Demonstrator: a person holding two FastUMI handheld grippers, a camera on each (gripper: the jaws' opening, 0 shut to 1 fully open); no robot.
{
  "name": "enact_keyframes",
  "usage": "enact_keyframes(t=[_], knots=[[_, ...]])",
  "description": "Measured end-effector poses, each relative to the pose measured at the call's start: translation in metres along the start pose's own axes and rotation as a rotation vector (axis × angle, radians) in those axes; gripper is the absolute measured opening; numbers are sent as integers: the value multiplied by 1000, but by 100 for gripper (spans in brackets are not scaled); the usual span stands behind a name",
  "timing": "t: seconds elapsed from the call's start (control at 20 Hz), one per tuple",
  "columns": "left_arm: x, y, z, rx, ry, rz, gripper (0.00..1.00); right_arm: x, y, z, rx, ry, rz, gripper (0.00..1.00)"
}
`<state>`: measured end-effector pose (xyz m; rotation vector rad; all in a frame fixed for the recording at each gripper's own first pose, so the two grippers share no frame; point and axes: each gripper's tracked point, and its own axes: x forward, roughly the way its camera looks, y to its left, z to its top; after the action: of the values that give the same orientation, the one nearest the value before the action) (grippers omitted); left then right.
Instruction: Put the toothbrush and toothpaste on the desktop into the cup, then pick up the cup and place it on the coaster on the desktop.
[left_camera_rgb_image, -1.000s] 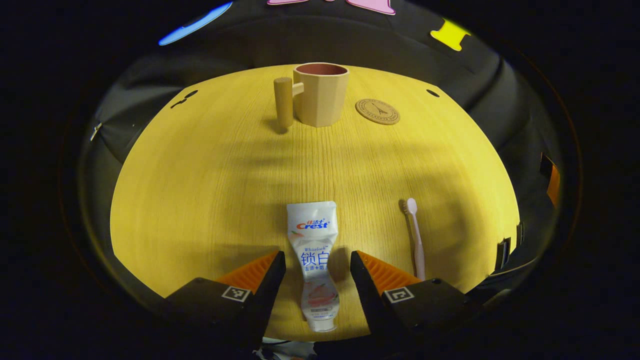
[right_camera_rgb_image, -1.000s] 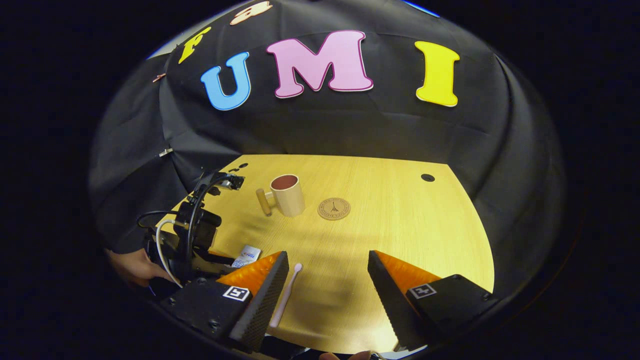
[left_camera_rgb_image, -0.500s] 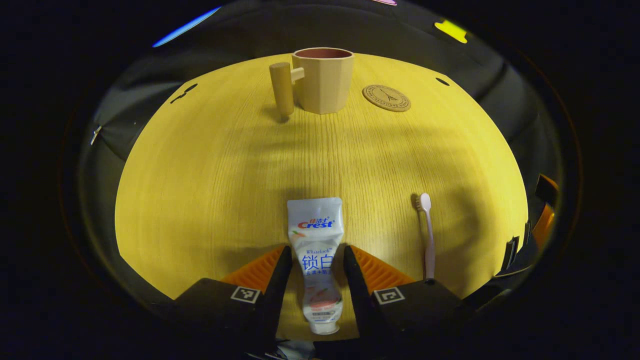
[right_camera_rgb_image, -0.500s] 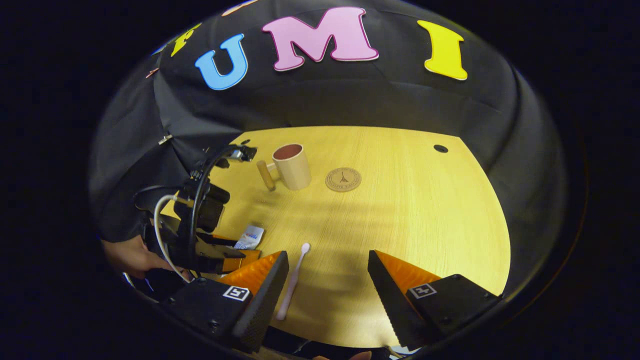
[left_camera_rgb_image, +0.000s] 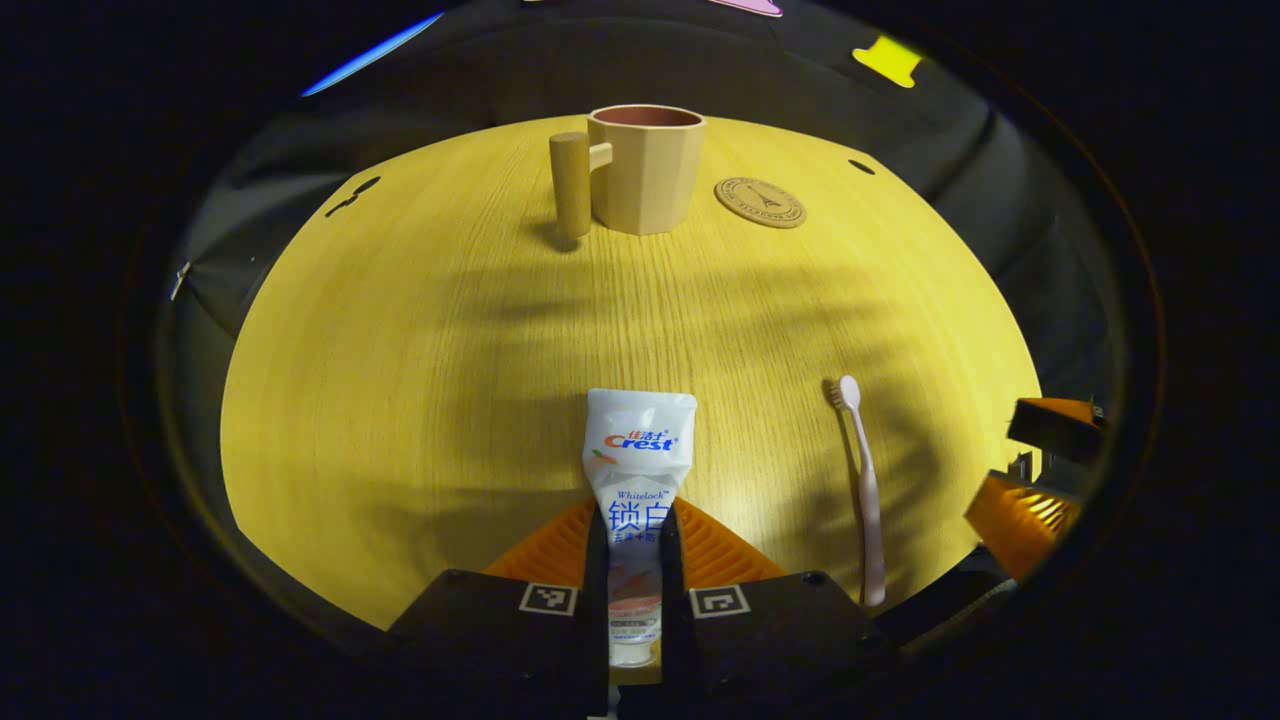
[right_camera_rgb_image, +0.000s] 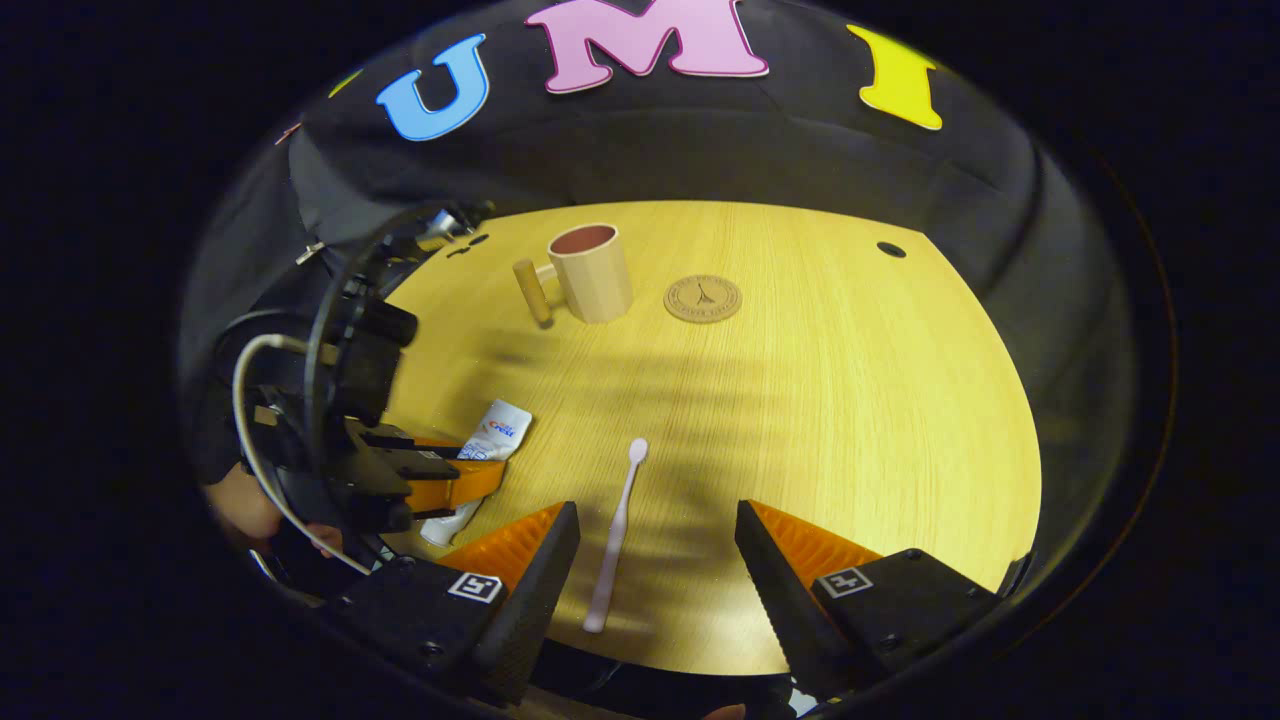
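Note:
A white toothpaste tube (left_camera_rgb_image: 637, 470) lies flat on the yellow wooden table, cap end toward me. My left gripper (left_camera_rgb_image: 634, 545) is shut on the tube's narrow lower half, also seen from the side in the right gripper view (right_camera_rgb_image: 440, 480). A pale pink toothbrush (right_camera_rgb_image: 617, 530) lies on the table between the fingers of my open right gripper (right_camera_rgb_image: 655, 560), nearer the left finger, bristle head pointing away. The same toothbrush (left_camera_rgb_image: 862, 480) lies to the right of the tube. A beige cup (left_camera_rgb_image: 645, 168) with a peg-like handle stands at the far side, and a round coaster (left_camera_rgb_image: 760, 202) lies just right of it.
The wooden table (right_camera_rgb_image: 860, 400) has a small dark hole (right_camera_rgb_image: 890, 249) near its far right edge and cut-outs at the far left. Black cloth walls close in behind. A hand (right_camera_rgb_image: 240, 505) holds the left gripper at the table's left edge.
The left gripper's fingers have closed from wide apart onto the toothpaste tube. The right gripper has come down and forward so that the toothbrush now lies between its open fingers.

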<state>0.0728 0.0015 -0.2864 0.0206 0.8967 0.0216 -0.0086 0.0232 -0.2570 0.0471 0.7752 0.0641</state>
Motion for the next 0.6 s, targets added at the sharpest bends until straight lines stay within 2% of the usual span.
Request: enact_keyframes(t=[0.1,0.25,0.3,0.35,0.45,0.6], knots=[[0,1,-4,-23,10,-49,23,11,6,-8,-1,22,-24,94],[-26,19,-14,-61,-2,-78,22,26,18,-20,-18,55,-55,89],[-33,26,-15,-56,-10,-81,17,32,19,-22,-29,66,-74,89],[-37,33,-15,-45,-20,-79,22,35,21,-24,-40,76,-85,88],[-48,48,-16,-23,-41,-63,22,43,22,-29,-67,101,-120,87],[-61,66,-21,-25,-64,-52,22,54,21,-33,-83,134,-147,77]])
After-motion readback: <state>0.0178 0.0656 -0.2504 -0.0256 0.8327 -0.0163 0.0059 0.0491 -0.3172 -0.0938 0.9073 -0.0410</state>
